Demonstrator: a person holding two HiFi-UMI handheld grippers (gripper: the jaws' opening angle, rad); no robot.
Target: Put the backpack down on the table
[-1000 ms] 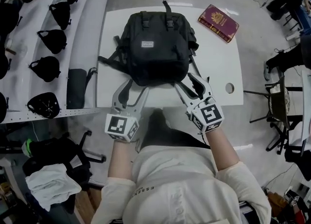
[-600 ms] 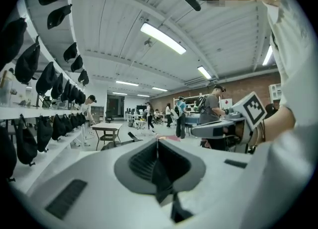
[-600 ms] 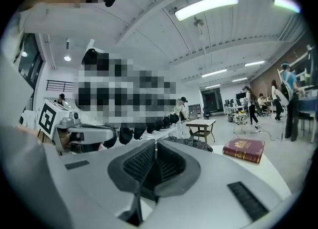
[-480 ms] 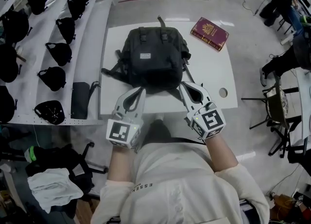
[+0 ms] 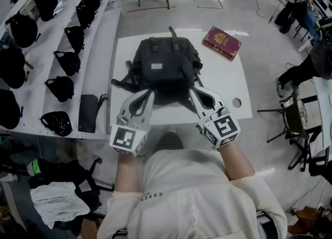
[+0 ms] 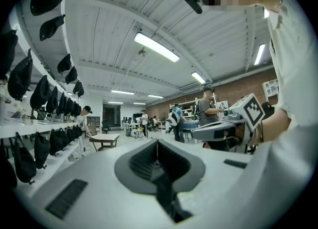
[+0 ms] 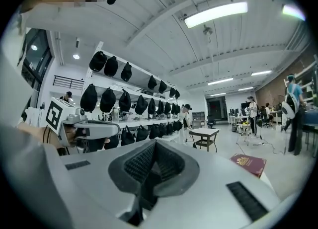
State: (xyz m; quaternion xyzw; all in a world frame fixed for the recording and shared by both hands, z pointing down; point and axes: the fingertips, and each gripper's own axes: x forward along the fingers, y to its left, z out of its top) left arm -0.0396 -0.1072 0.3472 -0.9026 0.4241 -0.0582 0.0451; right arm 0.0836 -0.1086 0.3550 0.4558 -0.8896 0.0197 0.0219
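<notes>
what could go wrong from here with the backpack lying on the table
Both grippers are shut and empty, yet the left gripper and right gripper sit close by the near end of the backpack; a loose strap could catch on one if it pulls back. That strap lies by the left edge of the table, so a tug might drag it that way. The maroon book lies near the far right corner and could be pushed off.

Open tabletop right of centre, crowded along the left.
Bare white rectangular table (image 5: 228,85) between bulky black fabric backpack (image 5: 165,69) at centre and right edge; dark red hardcover book (image 5: 222,43) blocking far right corner; white tiered shelving (image 5: 101,51) hung with black bags (image 5: 60,87) close along left side.
</notes>
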